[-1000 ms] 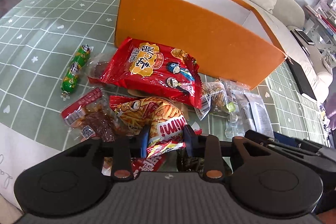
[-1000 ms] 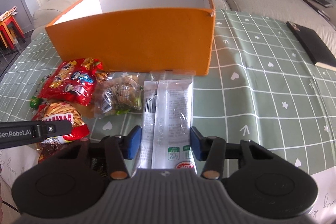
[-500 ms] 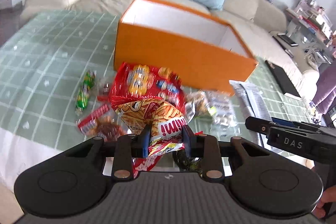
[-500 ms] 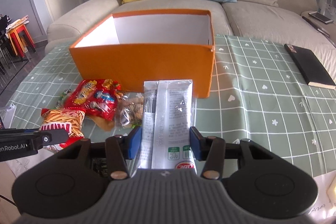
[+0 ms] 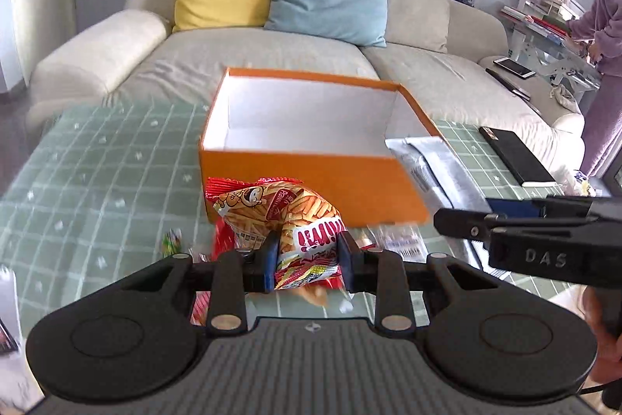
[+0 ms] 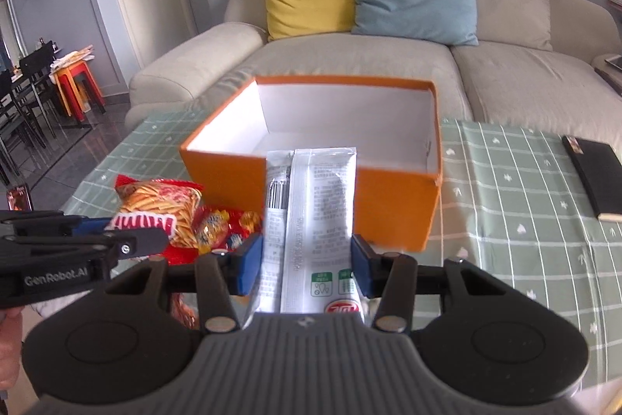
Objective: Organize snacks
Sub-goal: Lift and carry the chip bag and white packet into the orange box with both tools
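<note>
My left gripper is shut on an orange bag of stick snacks, held up in the air in front of the orange box. The same bag and the left gripper show at the left of the right wrist view. My right gripper is shut on a silver foil packet, lifted before the near wall of the orange box. The box is open and white inside, with nothing showing in it. A red snack bag lies on the table below.
The green checked tablecloth covers the table. A black notebook lies at its right. A beige sofa with yellow and blue cushions stands behind the box. A person in purple stands far right. Small snacks lie left of the bag.
Both grippers have risen with their packets off the table. The box's inside has come into view and the loose snacks have dropped below the left gripper.
</note>
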The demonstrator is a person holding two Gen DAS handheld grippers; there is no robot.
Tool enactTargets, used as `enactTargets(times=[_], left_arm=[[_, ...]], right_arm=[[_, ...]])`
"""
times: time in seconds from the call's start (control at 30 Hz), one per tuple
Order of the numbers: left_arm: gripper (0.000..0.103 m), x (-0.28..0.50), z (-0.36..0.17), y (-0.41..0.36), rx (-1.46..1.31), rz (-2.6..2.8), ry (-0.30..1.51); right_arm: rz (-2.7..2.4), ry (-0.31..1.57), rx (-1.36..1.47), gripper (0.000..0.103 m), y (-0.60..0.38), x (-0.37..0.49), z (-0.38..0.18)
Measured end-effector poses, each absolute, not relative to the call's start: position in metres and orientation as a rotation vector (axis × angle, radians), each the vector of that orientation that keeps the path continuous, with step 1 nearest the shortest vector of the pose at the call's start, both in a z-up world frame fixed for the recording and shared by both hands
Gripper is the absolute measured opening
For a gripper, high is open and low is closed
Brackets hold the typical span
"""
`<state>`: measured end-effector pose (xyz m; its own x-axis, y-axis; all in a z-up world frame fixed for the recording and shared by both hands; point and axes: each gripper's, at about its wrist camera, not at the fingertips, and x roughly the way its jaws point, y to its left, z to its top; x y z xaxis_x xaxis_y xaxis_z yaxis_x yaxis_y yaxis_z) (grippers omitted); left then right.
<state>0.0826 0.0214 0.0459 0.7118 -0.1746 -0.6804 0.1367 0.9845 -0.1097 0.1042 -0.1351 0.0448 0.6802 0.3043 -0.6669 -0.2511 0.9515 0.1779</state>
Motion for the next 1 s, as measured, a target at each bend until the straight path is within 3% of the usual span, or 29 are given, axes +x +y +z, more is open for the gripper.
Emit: enactTargets(times=[0.5,1.0], left_arm=[[0.034,0.180,0.065,0.038,-0.043,-0.128,0.723],[0.034,0.260,0.010,0.038,0.005,-0.117,0.891]], right_arm=[[0.317,0.742,0.100,0.047,-0.108,0.216,0.077],[0.288,0.940,0.104,0.047,-0.087,0.329,0.016]])
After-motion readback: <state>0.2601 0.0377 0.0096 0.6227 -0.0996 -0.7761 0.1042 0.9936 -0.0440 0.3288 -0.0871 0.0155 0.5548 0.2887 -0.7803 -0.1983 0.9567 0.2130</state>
